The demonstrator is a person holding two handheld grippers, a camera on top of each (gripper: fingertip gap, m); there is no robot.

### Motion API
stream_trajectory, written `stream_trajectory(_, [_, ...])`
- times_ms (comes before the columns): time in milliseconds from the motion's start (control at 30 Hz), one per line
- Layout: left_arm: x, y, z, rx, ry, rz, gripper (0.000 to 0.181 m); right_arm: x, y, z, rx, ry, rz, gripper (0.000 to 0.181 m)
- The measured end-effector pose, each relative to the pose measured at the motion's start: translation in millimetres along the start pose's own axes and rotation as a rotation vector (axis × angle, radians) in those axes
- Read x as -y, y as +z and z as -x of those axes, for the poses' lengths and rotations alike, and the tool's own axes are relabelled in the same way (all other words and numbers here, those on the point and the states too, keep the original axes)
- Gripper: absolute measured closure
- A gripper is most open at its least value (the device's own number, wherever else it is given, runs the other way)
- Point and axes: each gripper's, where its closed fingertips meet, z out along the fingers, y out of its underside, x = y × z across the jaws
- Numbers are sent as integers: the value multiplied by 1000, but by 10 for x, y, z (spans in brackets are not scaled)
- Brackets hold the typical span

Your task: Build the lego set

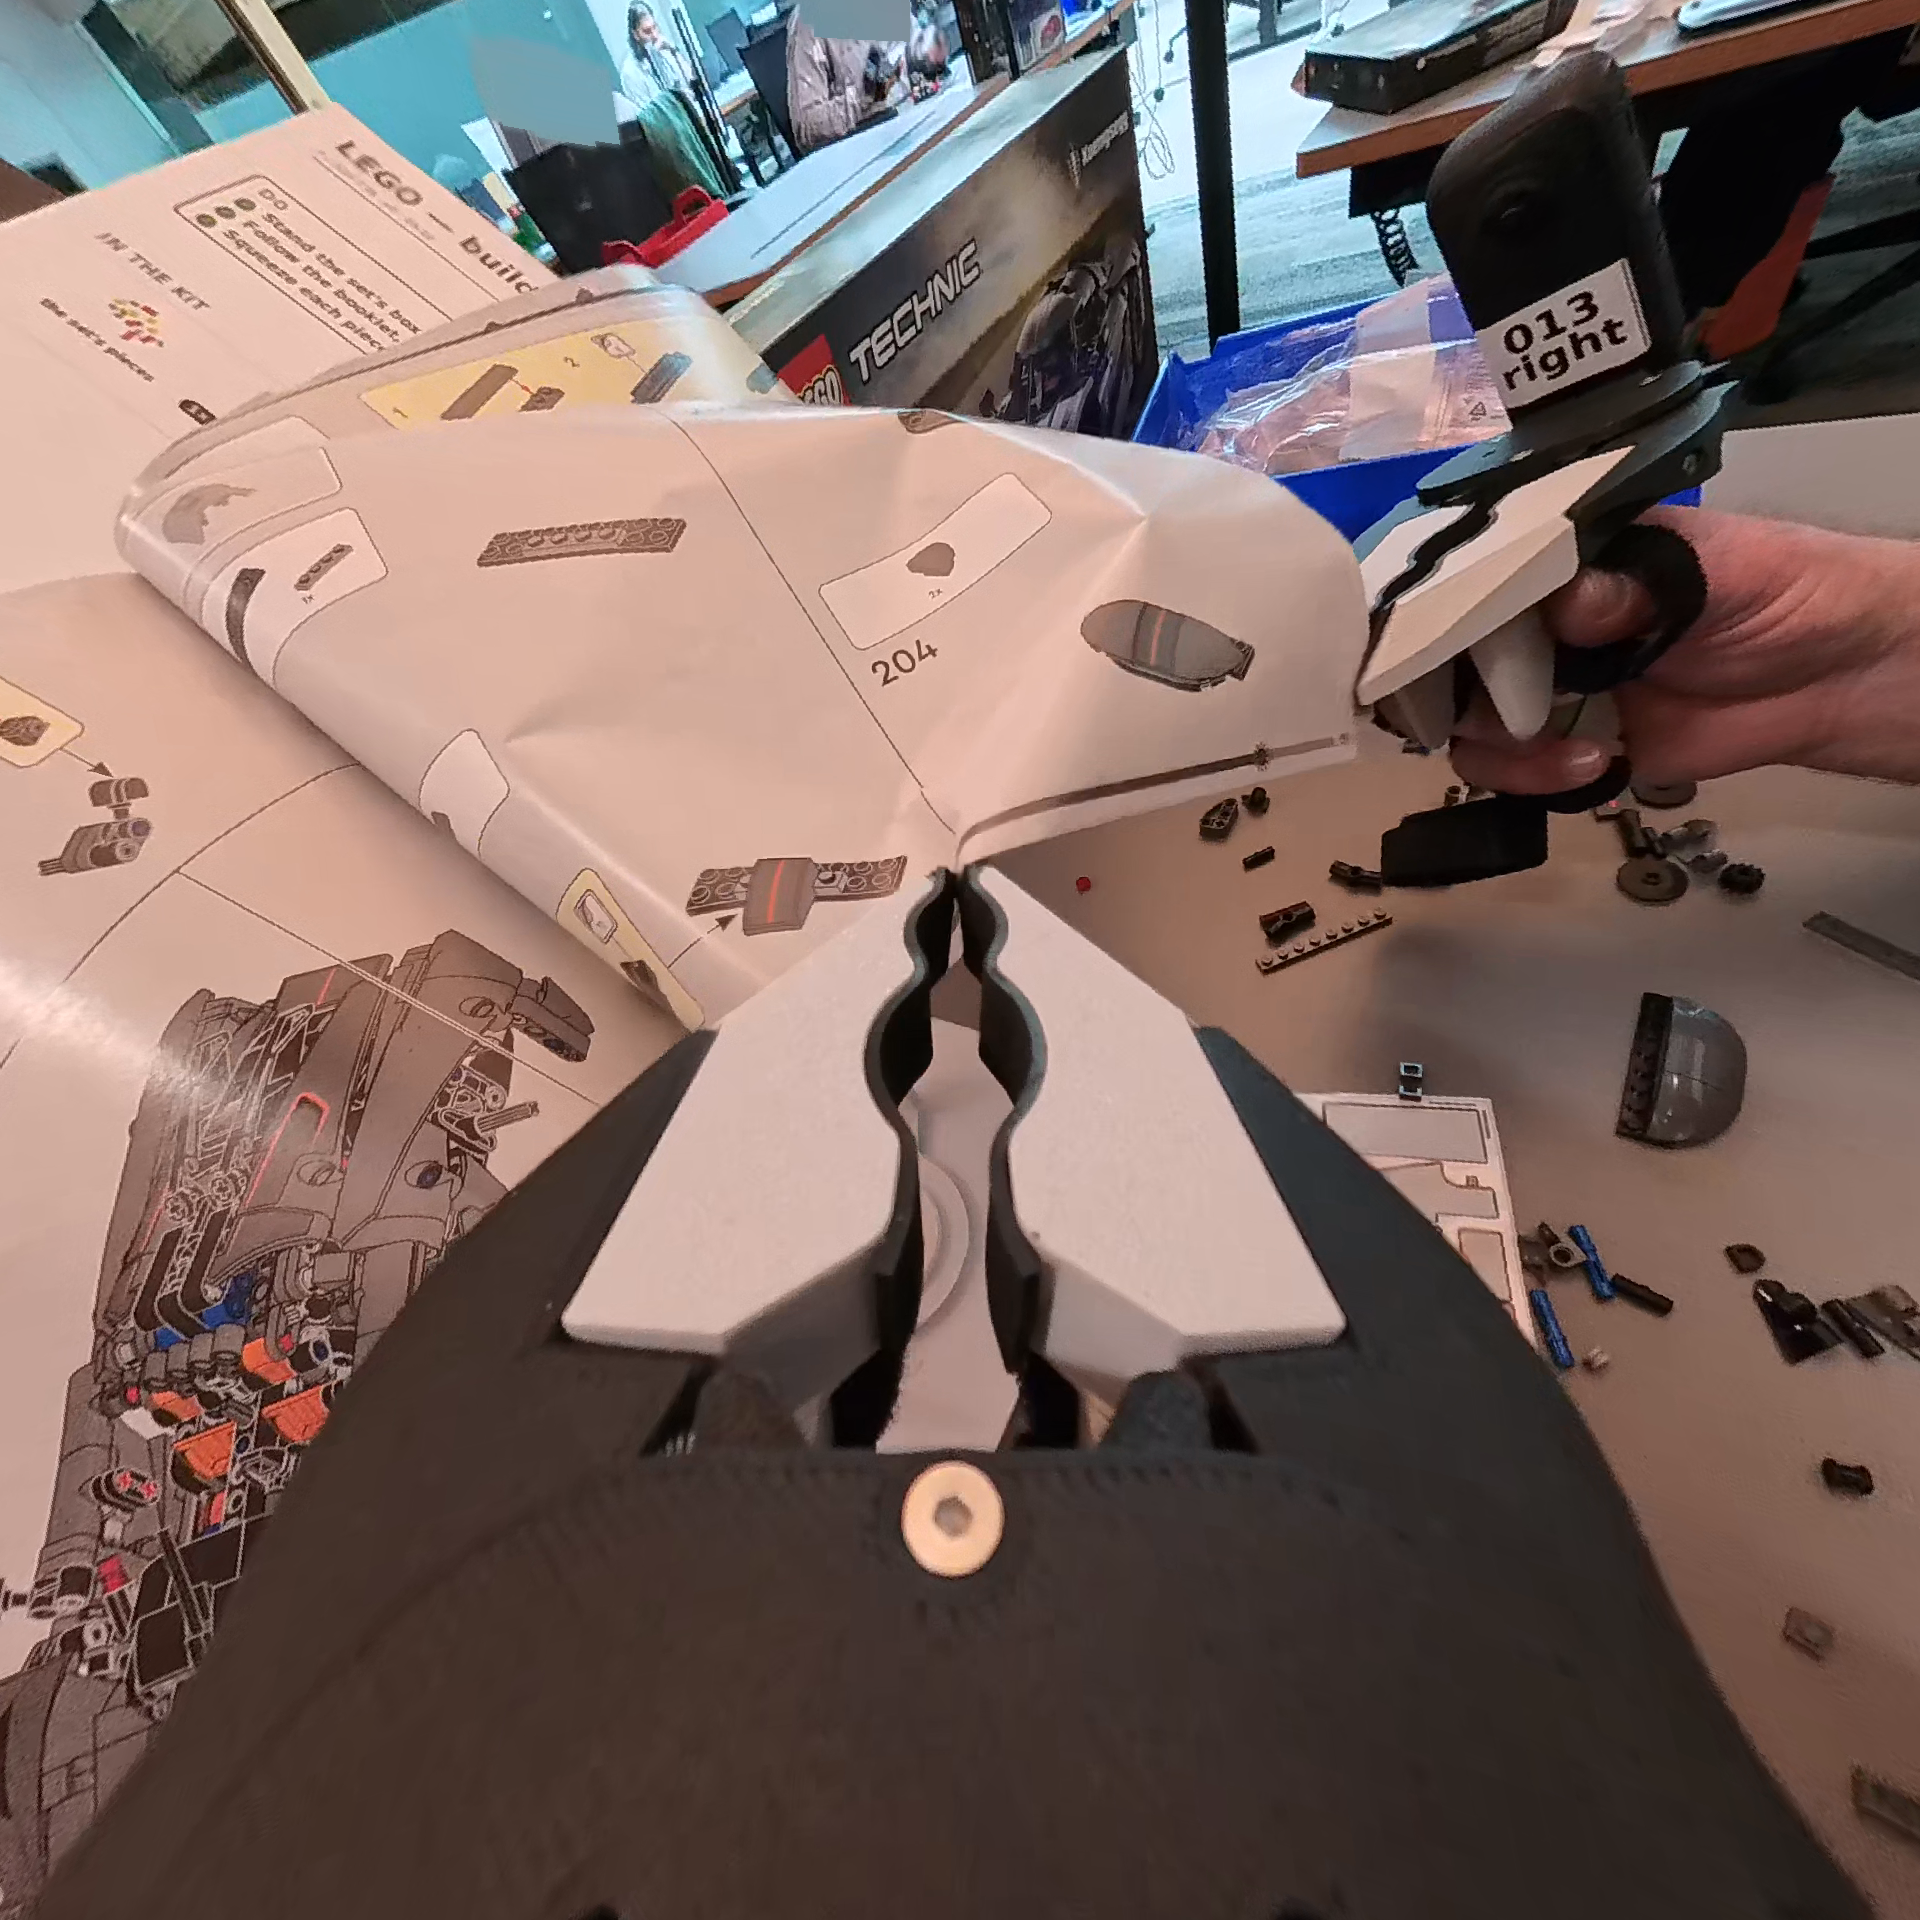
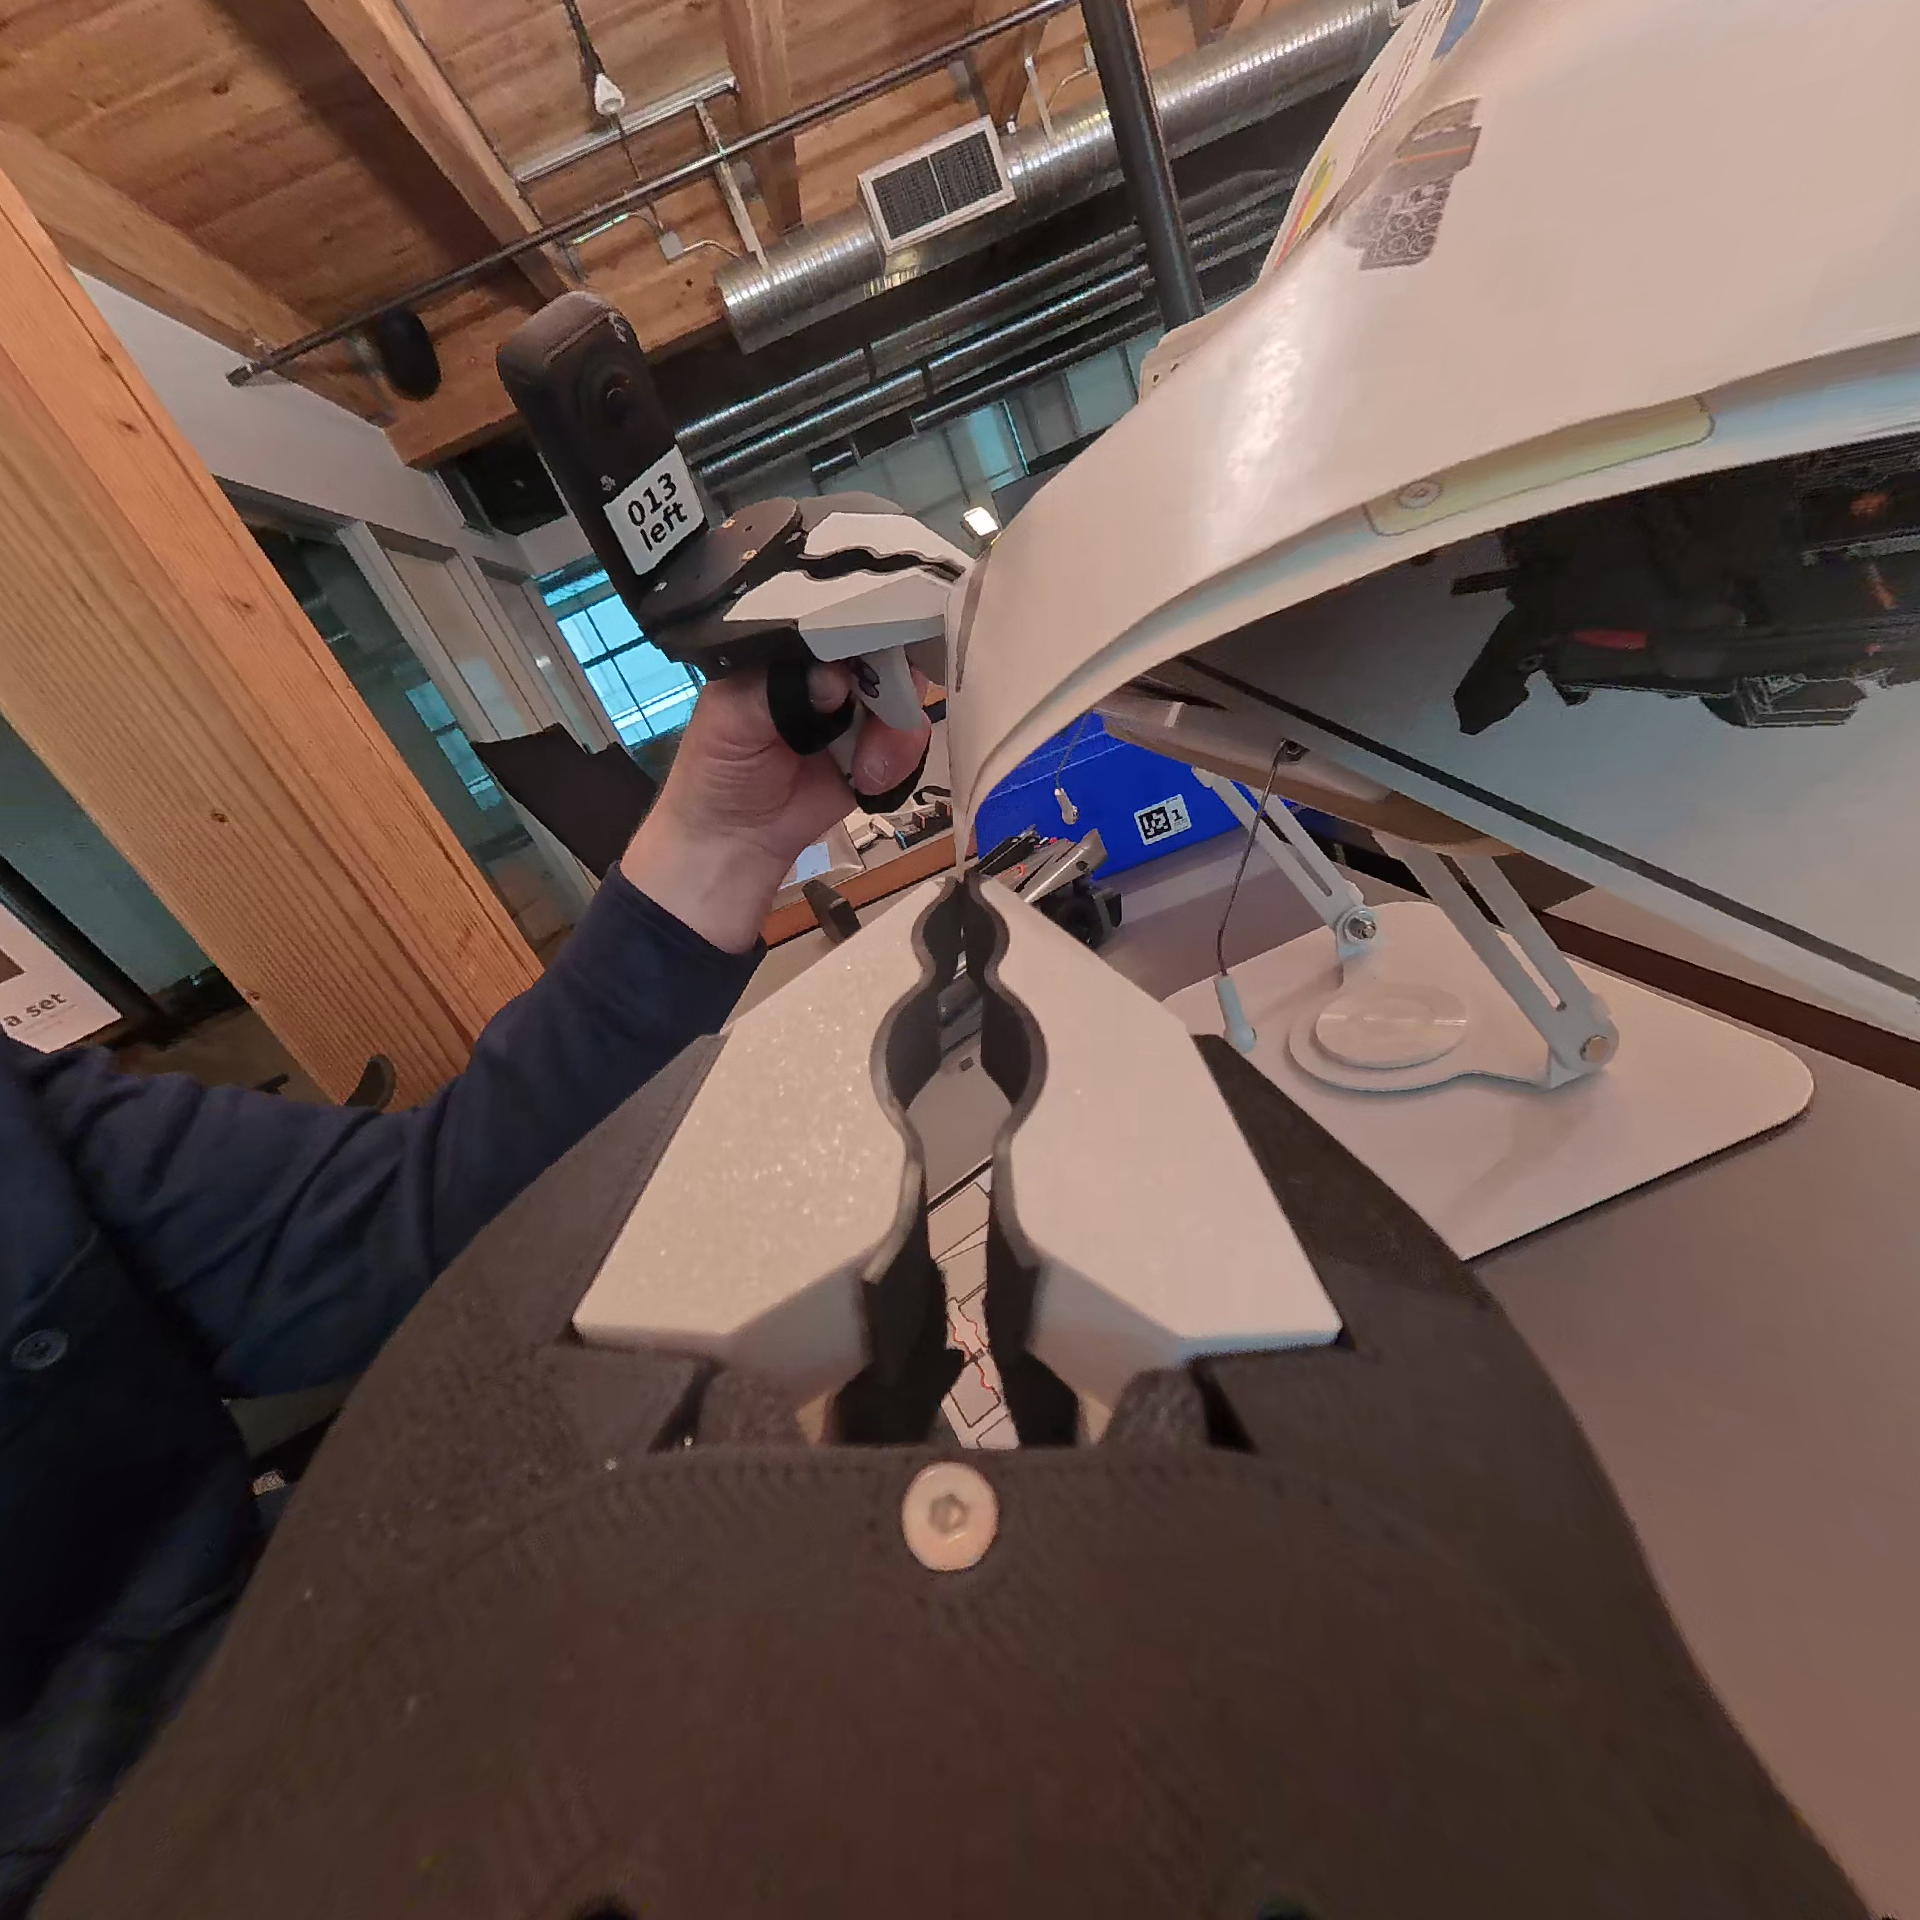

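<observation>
Oddly enough, no brick is being handled right now — both grippers are busy with the instruction booklet point(image 1: 665, 644). The left gripper point(image 1: 954, 878) has its jaws pinched closed on the bottom edge of a lifted page, at about twelve o'clock from its own camera, while the right gripper point(image 1: 1377, 675), off at two o'clock, is clamped on the same page's far corner. Held at two points like that, the sheet arches up in a tent, which I take to be a page turn done carefully so the thin paper does not tear or crease.

From the right wrist view the booklet sits open on a tilted white stand point(image 2: 1455, 1039), presumably so the steps can be read while building. Its curling page sweeps from twelve round to three o'clock.

The lego itself waits on the table point(image 1: 1195, 987): loose pieces point(image 1: 1320, 930) scattered from two to four o'clock, a grey curved part point(image 1: 1678, 1070) among them, untouched. A blue bin point(image 1: 1247, 384) with bags stands behind, beside the set's box point(image 1: 966, 301).
</observation>
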Motion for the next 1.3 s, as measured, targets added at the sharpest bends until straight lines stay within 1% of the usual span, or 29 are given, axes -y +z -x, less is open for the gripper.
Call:
stream_trajectory(167, [-10,-70,15,-8,-3,-12,181,23,-32,-70,-33,-1,-23,181])
stream_trajectory(367, [11,-131,46,-8,-21,-42,181,38,-35,-69,-57,-29,-22,181])
stream_trajectory(633, [68,-380,234,41,-90,-133,181,75,-102,-129,-99,-53,-30,181])
stream_trajectory(800, [-51,-513,414,92,-160,-133,181,44,-126,-207,-132,-54,-21,181])
stream_trajectory(967, [-292,-658,631,161,-281,-67,181,32,-153,-261,-157,-59,-20,181])
stream_trajectory(1167, [-510,-725,760,170,-450,-39,181,29,-170,-311,-204,-88,-16,181])
stream_trajectory(1300, [-589,-735,799,166,-506,-40,181,47,-225,-401,-267,-102,-21,181])
